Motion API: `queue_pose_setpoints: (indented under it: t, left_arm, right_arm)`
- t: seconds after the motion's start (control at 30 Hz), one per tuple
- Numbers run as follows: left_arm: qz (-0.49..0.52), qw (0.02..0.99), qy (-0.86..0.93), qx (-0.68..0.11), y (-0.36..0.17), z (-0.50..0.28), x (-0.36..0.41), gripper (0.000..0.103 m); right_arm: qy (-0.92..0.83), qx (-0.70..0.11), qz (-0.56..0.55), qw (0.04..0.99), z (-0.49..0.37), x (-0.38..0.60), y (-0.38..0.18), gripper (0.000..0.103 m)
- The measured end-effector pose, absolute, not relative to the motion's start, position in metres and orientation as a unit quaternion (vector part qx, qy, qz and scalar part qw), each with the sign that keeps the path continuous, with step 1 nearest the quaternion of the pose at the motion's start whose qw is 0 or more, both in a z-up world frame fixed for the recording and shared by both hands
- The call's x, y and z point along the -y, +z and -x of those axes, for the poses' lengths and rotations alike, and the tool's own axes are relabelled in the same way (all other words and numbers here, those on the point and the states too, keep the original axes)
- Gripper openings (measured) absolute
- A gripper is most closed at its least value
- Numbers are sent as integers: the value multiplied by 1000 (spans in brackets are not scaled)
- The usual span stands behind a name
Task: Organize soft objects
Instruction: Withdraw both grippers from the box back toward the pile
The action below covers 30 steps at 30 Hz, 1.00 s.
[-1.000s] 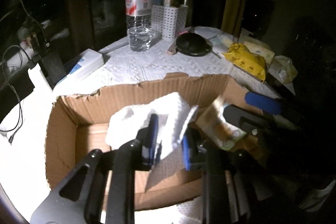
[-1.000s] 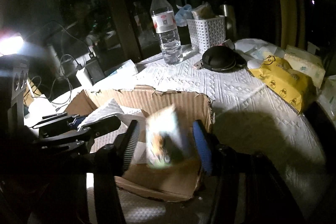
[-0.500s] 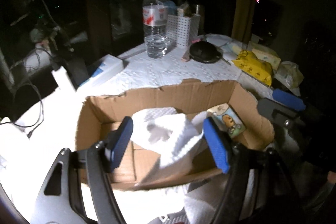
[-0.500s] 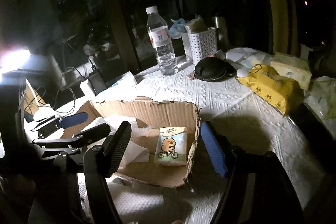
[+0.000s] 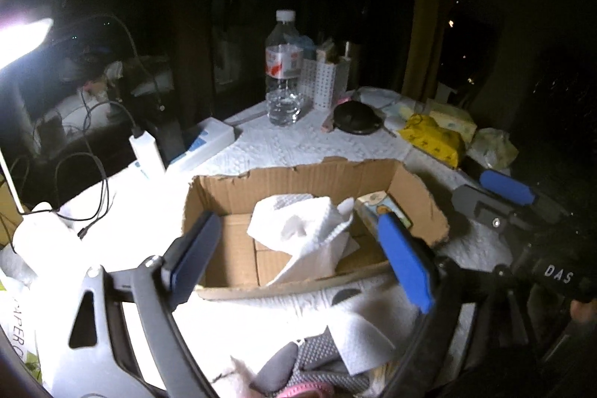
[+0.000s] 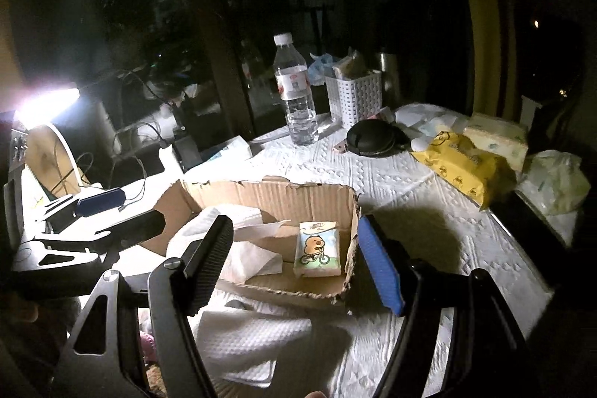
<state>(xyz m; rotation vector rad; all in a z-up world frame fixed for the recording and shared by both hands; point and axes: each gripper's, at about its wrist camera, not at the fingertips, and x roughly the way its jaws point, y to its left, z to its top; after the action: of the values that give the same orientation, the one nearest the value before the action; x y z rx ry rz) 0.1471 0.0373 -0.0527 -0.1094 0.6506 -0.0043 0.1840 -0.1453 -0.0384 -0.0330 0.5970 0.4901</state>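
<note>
A torn cardboard box stands on the white tablecloth. Inside it lie a crumpled white paper towel and, at the right end, a small tissue pack printed with a cartoon animal on a bicycle. My left gripper hovers over the box's near side with its jaws opening and nothing between them. My right gripper is open and empty above the box's near edge, back from the tissue pack.
Behind the box are a water bottle, a white basket, a black round case, a yellow wipes pack and more tissue packs. Cables and a bright lamp are on the left. Loose paper towel and grey fabric lie in front.
The left gripper let go of the white paper towel and the right let go of the tissue pack; both now lie in the box. Both grippers opened wide and drew back and up.
</note>
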Motion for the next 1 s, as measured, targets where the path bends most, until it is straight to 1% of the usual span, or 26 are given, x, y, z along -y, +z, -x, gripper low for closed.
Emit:
queue_pose_setpoints:
  t: [0.47,0.7,1.0]
  left_arm:
    - [42,959,-1,-281,-25,-90,-35,89]
    - [50,956,-8,-289,-34,-70,-36,89]
    - [51,953,17,-298,-59,-53,-47,89]
  right_arm:
    - [242,-273,42,930,-134,140,-14,72]
    - [247,-277,47,927,-118,141,-17,73]
    - [263,-295,57,917,-105,136,-39,73]
